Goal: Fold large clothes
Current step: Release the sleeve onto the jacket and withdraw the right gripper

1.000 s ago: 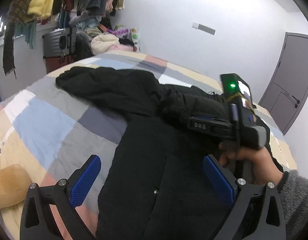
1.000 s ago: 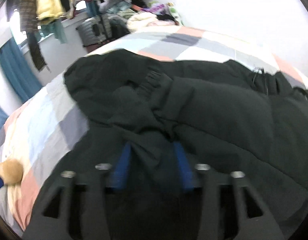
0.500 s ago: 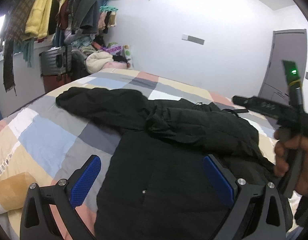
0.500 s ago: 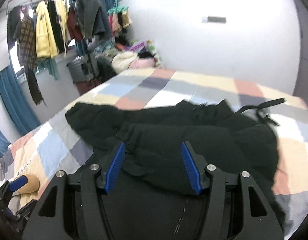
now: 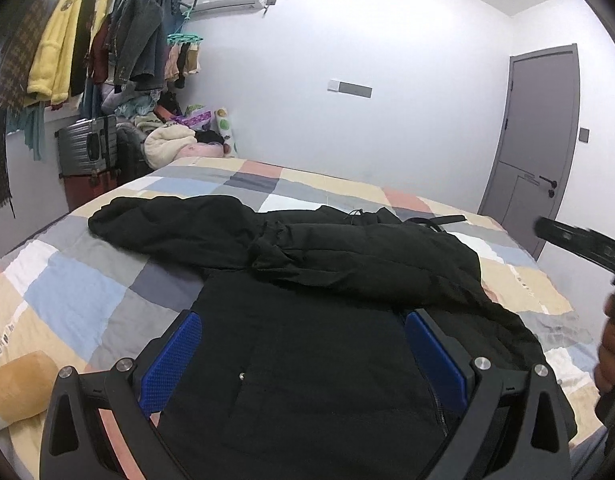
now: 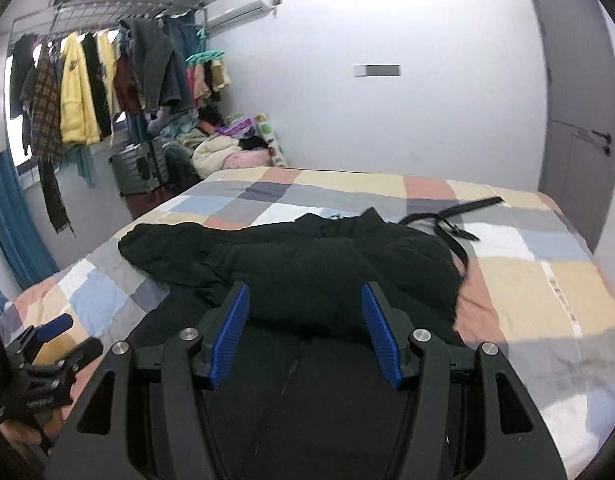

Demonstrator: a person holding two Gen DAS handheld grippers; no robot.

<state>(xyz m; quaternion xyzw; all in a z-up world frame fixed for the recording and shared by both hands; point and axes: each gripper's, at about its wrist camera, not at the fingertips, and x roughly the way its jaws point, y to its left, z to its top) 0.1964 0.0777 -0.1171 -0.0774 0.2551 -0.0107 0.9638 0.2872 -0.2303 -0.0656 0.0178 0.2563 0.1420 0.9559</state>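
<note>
A large black padded coat [image 5: 315,344] lies on the checked bedspread [image 5: 67,296]. One sleeve is folded across its body and the other [image 5: 163,224] stretches out to the left. It also shows in the right wrist view [image 6: 331,264], with a black belt [image 6: 451,216] trailing to the right. My left gripper [image 5: 303,356] is open and empty, raised above the coat's lower front. My right gripper [image 6: 305,336] is open and empty above the coat. Its body shows at the right edge of the left wrist view [image 5: 587,244].
A clothes rack [image 6: 99,80] with hanging garments, suitcases [image 5: 87,152] and a pile of laundry [image 5: 171,144] stand beyond the bed at the left. A grey door [image 5: 535,136] is at the right. A yellow cushion [image 5: 19,384] lies near the bed's left front.
My right gripper let go of the sleeve it held folded over the coat, opened, and drew back up and to the right. My left gripper stayed open and tilted upward.
</note>
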